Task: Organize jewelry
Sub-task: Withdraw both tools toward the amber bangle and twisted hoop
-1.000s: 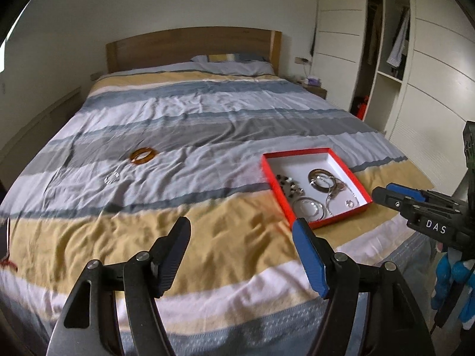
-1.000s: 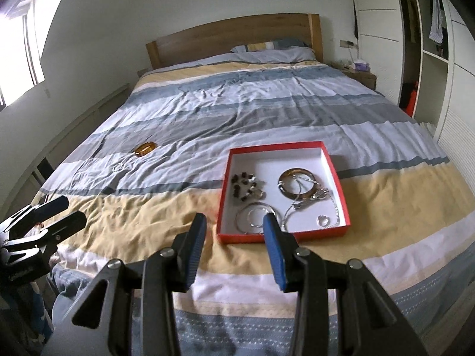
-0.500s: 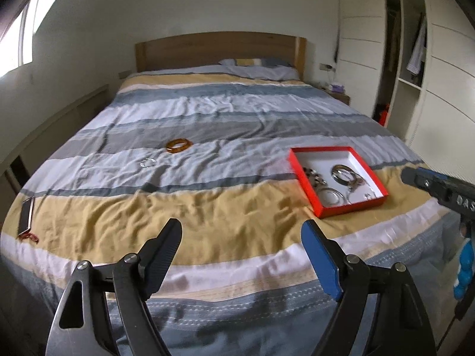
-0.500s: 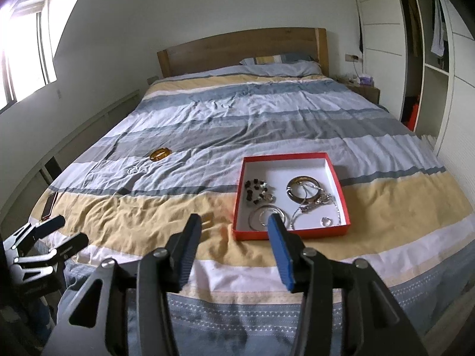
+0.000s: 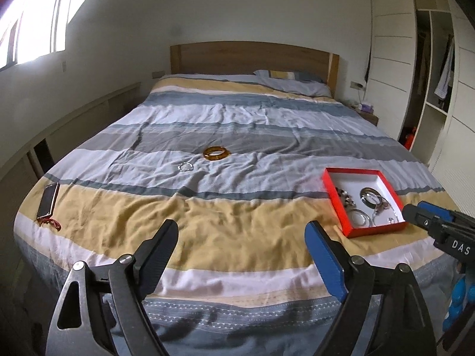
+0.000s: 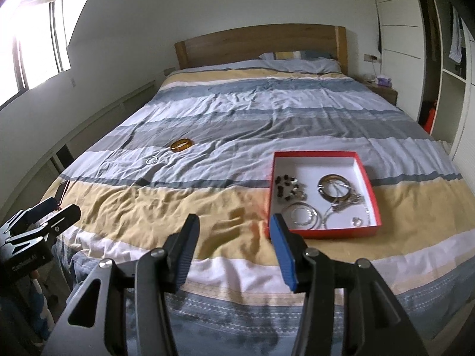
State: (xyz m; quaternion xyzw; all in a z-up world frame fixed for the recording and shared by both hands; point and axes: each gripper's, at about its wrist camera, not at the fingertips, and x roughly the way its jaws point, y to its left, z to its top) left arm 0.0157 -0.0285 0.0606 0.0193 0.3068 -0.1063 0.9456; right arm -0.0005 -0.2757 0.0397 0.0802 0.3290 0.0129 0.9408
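Striped bed (image 5: 237, 231) – red box (image 6: 323, 231) holds jewelry; left tongs (image 5: 240, 243), right tongs (image 6: 234, 237) – released, empty.

From my station, daylight enters through the window (image 5: 32, 26) at 10 o'clock in both views; its panes are blown out to white, with a reddish flare in the corner. The bedspread (image 6: 267, 112) is evenly lit, sharp at centre, with soft wrinkle shadows. Fisheye distortion bends the wardrobe (image 5: 430, 68) at 2 o'clock. Dark vignetting fills the corners. The lower left is dim.
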